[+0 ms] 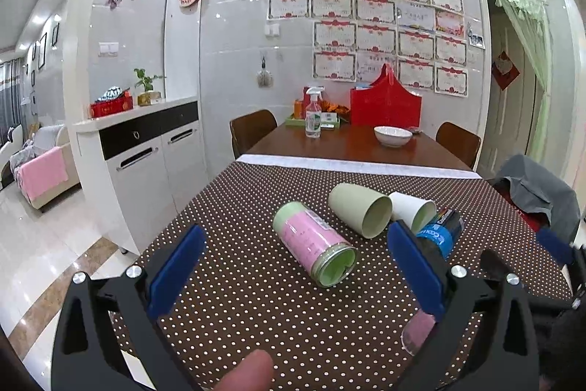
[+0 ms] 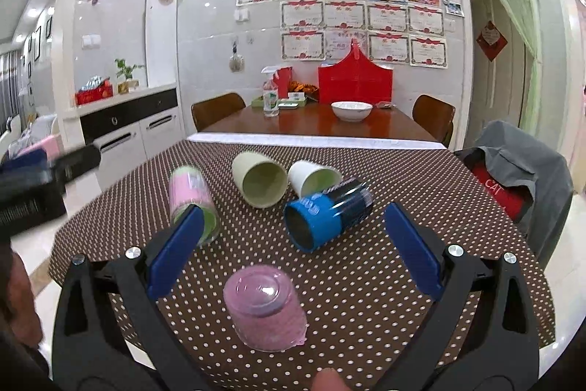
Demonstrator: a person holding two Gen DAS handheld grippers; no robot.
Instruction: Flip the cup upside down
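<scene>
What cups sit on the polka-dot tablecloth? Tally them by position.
Upside down: 1, the translucent pink plastic cup.
On side: 4, pink-and-green cup, pale green cup, white paper cup, blue-and-black cup.
Total: 5.

Cups on the desk (image 2: 366,281): five. Four on their sides: pink-green cup (image 2: 190,204), pale green cup (image 2: 258,184), white cup (image 2: 311,176), blue-black cup (image 2: 326,215). One upside down: pink cup (image 2: 263,306), at 6 o'clock. Bowl (image 2: 351,110): one, at 12 o'clock. Spray bottle (image 2: 270,98): one.
</scene>
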